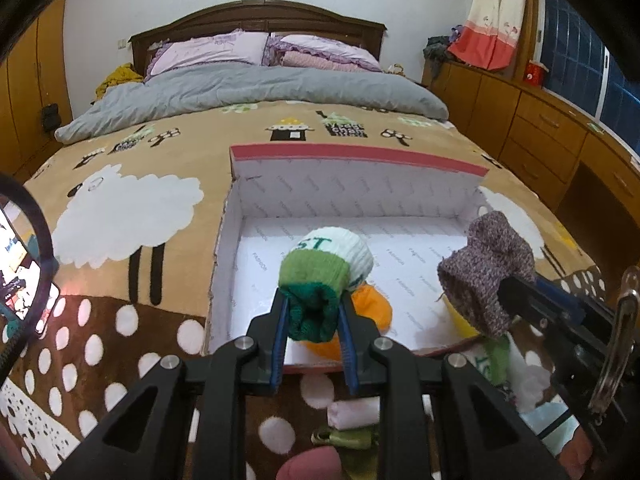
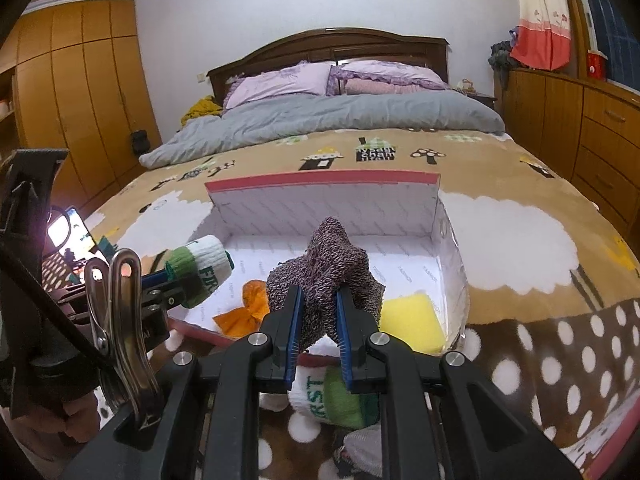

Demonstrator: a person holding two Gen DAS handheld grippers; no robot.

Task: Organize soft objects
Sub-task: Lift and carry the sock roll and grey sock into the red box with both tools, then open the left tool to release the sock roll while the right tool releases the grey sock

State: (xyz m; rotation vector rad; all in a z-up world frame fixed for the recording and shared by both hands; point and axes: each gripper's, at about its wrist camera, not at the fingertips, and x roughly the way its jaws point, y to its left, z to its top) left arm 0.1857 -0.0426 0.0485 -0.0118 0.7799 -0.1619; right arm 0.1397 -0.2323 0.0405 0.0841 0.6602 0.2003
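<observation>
My left gripper (image 1: 313,305) is shut on a rolled green-and-white sock (image 1: 326,268) and holds it over the front of an open white box (image 1: 360,184) with a pink rim. My right gripper (image 2: 319,300) is shut on a purple knitted sock (image 2: 328,264) above the box's front right part (image 2: 320,204). Inside the box lie an orange item (image 2: 244,312) and a yellow sponge (image 2: 412,320). The other gripper's sock shows in each view: purple (image 1: 486,272), green-and-white (image 2: 200,268).
The box sits on a bed with a sheep-patterned blanket (image 1: 120,216). Another green-and-white sock (image 2: 336,396) and other small soft items (image 1: 352,412) lie on the blanket in front of the box. Wooden drawers (image 1: 540,128) stand to the right, wardrobes (image 2: 72,92) to the left.
</observation>
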